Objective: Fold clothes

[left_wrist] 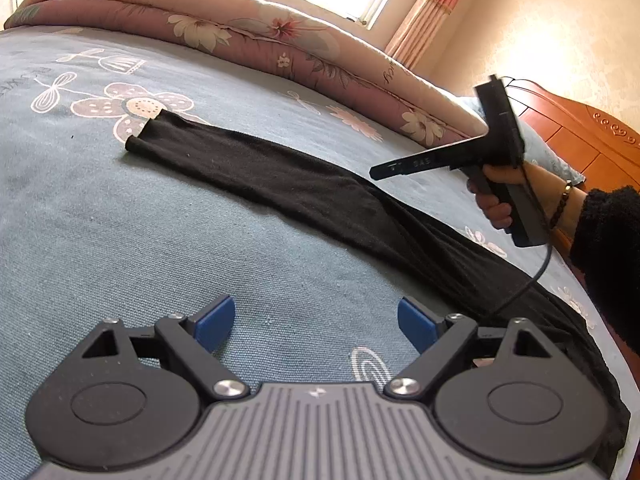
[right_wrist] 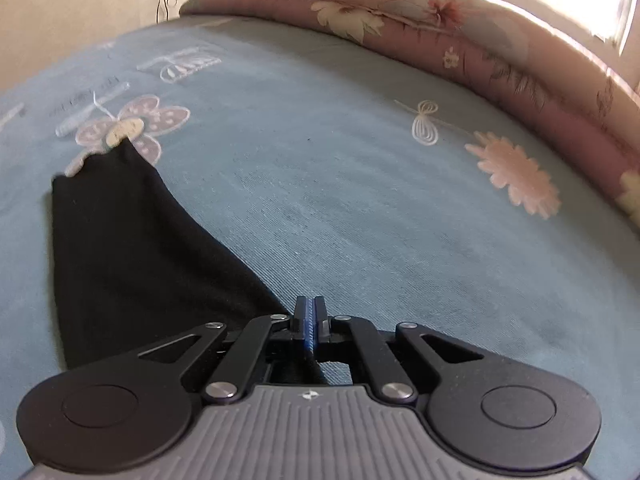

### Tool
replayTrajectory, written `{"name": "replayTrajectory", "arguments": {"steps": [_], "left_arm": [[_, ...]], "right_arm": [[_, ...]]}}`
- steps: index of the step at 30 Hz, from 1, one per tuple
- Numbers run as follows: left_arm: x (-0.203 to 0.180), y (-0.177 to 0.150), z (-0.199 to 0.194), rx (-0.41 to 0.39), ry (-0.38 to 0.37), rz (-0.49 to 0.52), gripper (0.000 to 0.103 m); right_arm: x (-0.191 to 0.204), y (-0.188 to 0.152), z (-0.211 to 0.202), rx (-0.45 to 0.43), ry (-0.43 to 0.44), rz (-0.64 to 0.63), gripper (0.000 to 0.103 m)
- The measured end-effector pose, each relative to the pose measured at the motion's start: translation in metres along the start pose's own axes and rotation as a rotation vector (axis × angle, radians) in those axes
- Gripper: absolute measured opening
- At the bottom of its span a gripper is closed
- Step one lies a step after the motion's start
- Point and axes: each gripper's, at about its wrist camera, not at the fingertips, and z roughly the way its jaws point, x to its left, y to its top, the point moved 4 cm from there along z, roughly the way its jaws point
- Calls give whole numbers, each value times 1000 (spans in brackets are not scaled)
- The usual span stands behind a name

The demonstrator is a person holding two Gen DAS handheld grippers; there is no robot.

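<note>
Black knit trousers point(left_wrist: 304, 196) look light and limp, best pinched at a hem or waistband; left gripper point(left_wrist: 316, 326) spread empty, right gripper point(right_wrist: 309, 312) pressed together on nothing.

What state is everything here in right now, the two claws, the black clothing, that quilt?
Left claw: open, empty, above the sheet.
Right claw: shut, nothing visibly gripped.
Black garment: stretched out long on the blue sheet, unfolded.
Floral quilt: folded, at the bed's far side.
</note>
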Motion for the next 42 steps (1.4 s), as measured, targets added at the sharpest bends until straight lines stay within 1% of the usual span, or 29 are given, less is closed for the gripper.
{"name": "replayTrajectory", "arguments": {"steps": [1, 3, 7, 11, 15, 19, 20, 21, 22, 24, 26, 27, 30, 34, 35, 36, 37, 40, 42], "left_arm": [[1, 0, 0, 0, -2, -3, 88], [2, 0, 0, 0, -4, -6, 88], [3, 1, 1, 1, -4, -8, 88], [4, 2, -1, -6, -6, -24, 88], [6, 2, -1, -10, -4, -30, 88], [7, 2, 0, -8, -5, -27, 88], [7, 2, 0, -7, -5, -26, 88], [7, 2, 1, -6, -5, -25, 88], [7, 2, 1, -6, -4, -24, 88], [6, 2, 2, -6, -3, -20, 88], [6, 2, 2, -6, 0, -13, 88], [6, 2, 3, -7, 1, -9, 88], [4, 1, 3, -8, 5, 0, 88], [2, 0, 4, -10, 10, 15, 89], [2, 0, 4, -10, 12, 20, 89], [1, 0, 4, -10, 13, 25, 89], [1, 0, 4, -10, 14, 28, 89], [1, 0, 4, -10, 14, 29, 89], [2, 0, 4, -11, 11, 24, 89]], "right_arm": [[2, 0, -5, -7, 1, 0, 11], [7, 1, -18, -24, 5, 0, 13], [31, -8, -56, -12, 15, -79, 13], [72, -39, -89, 9, 36, -166, 13], [99, -73, -101, 65, 49, -206, 13], [84, -85, -99, 91, -32, -246, 13], [68, -84, -99, 87, -53, -213, 13], [45, -83, -100, 80, -83, -161, 16], [22, -83, -101, 76, -112, -108, 24], [-23, -90, -100, 90, -156, 4, 29], [-63, -103, -98, 104, -183, 112, 29], [-73, -108, -96, 106, -173, 137, 29], [-81, -114, -88, 86, -139, 119, 29], [-71, -112, -73, 77, -67, 85, 29], [-70, -112, -69, 77, -68, 72, 28], [-67, -112, -67, 80, -64, 65, 22], [-64, -111, -67, 77, -56, 65, 1], [-64, -105, -70, 33, -73, 65, 1], [-72, -103, -72, 2, -109, 94, 1]]}}
